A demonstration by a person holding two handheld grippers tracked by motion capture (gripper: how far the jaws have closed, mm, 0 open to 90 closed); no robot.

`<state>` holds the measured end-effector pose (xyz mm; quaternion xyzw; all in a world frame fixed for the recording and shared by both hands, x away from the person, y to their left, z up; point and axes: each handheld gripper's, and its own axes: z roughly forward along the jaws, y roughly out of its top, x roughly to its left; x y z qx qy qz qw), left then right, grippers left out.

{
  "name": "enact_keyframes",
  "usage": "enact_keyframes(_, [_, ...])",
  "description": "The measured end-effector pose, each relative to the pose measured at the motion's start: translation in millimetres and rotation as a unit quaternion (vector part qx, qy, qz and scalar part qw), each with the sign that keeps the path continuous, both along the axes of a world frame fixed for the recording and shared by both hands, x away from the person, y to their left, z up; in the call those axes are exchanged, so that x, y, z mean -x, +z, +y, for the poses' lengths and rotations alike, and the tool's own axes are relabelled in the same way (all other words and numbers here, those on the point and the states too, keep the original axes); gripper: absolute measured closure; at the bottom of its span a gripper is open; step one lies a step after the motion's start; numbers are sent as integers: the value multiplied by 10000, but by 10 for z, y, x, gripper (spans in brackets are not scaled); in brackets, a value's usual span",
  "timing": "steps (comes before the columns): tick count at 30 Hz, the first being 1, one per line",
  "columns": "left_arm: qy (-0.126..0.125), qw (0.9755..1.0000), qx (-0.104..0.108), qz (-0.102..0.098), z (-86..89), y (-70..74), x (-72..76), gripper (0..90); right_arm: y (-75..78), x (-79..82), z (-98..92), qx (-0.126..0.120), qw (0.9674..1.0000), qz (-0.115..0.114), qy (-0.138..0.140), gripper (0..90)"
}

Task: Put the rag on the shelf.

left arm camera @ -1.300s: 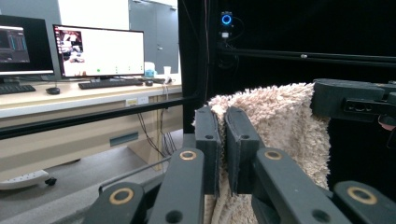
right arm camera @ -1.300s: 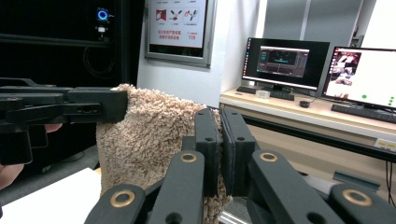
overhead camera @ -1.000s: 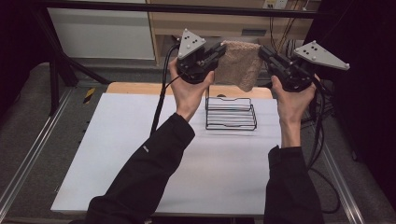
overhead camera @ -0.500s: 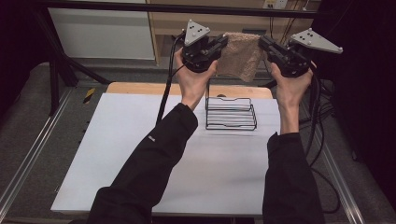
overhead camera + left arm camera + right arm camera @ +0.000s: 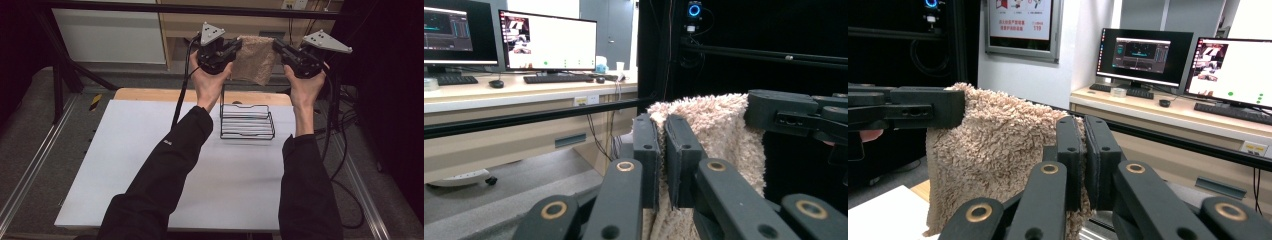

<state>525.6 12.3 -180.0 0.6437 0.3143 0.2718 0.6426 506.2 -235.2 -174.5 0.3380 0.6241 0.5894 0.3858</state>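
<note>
High above the wire rack [image 5: 247,121], the towel [image 5: 254,59] hangs stretched between both; left hand-held gripper [image 5: 235,49] and right hand-held gripper [image 5: 278,48] each pinch a top corner; rack directly below.

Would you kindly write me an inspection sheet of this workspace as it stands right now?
Surface: white table, wooden strip along its far edge.
Job's things: fluffy beige towel held up in the air, hanging between the two grippers; black wire rack on the table below it.
Clutter: nothing seen on the table.
Grippers: left gripper shut on one top corner of the towel; right gripper shut on the other.
Cables: black cables trail from each gripper; more hang off the table's right side.
Surroundings: desk with monitors and keyboards beyond; black frame bar overhead; grey floor.
</note>
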Motion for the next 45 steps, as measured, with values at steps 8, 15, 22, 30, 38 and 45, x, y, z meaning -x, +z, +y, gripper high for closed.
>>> enact_keyframes(8, [76,9999,-81,0,11,-71,-86,845,-65,-134,25,65,10000,50,-10,864])
enact_keyframes(15, [147,9997,-166,41,25,-131,-139,845,-107,-202,70,179,9998,47,-15,864])
enact_keyframes(22, [91,9992,-373,88,-33,-263,-127,845,-272,-230,10,155,9997,175,3,864])
enact_keyframes(30, [46,9988,-481,70,-63,-357,-81,844,-380,-200,-66,167,9995,244,107,864])
enact_keyframes(38, [-117,9981,-586,145,-113,-455,-32,844,-483,-125,-155,215,9987,427,172,863])
enact_keyframes(45, [-228,9976,-625,188,-147,-522,20,844,-539,-70,-211,309,9979,534,190,862])
